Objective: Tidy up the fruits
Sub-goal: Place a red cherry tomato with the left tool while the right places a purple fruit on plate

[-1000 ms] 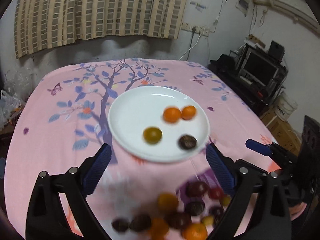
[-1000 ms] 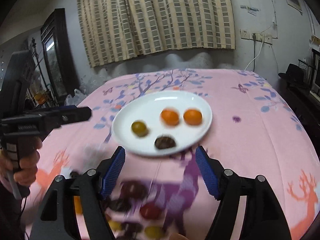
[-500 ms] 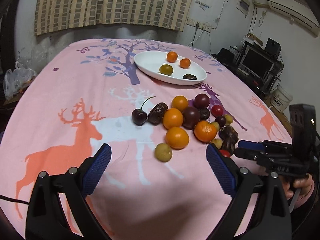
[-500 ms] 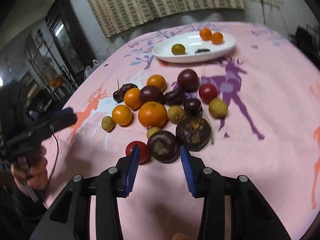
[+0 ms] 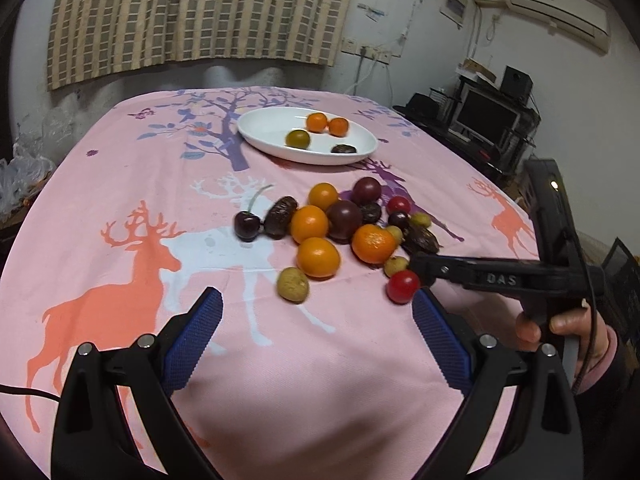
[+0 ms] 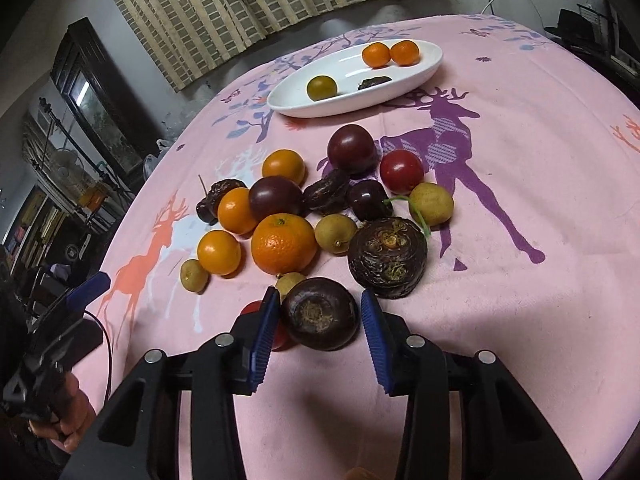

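Observation:
A pile of mixed fruits (image 5: 344,228) lies mid-table: oranges, dark plums, dates, cherries, red tomatoes, small yellow-green fruits. A white oval plate (image 5: 260,126) behind it holds two small oranges (image 5: 327,123), a green-yellow fruit and a date. My right gripper (image 6: 318,312) is open, its jaws on either side of a dark brown round fruit (image 6: 319,313) at the pile's near edge, not closed on it. It also shows in the left wrist view (image 5: 424,266). My left gripper (image 5: 316,316) is open and empty, short of the pile.
A second, larger dark fruit (image 6: 387,257) lies just beyond the right jaw. A red tomato (image 6: 256,312) is partly hidden behind the left jaw. The pink tablecloth (image 5: 120,208) covers the table. A TV stand and boxes stand off the right side.
Both grippers pulled back from the plate to the fruit pile. The right gripper narrowed and moved forward so the dark brown fruit now sits between its jaws.

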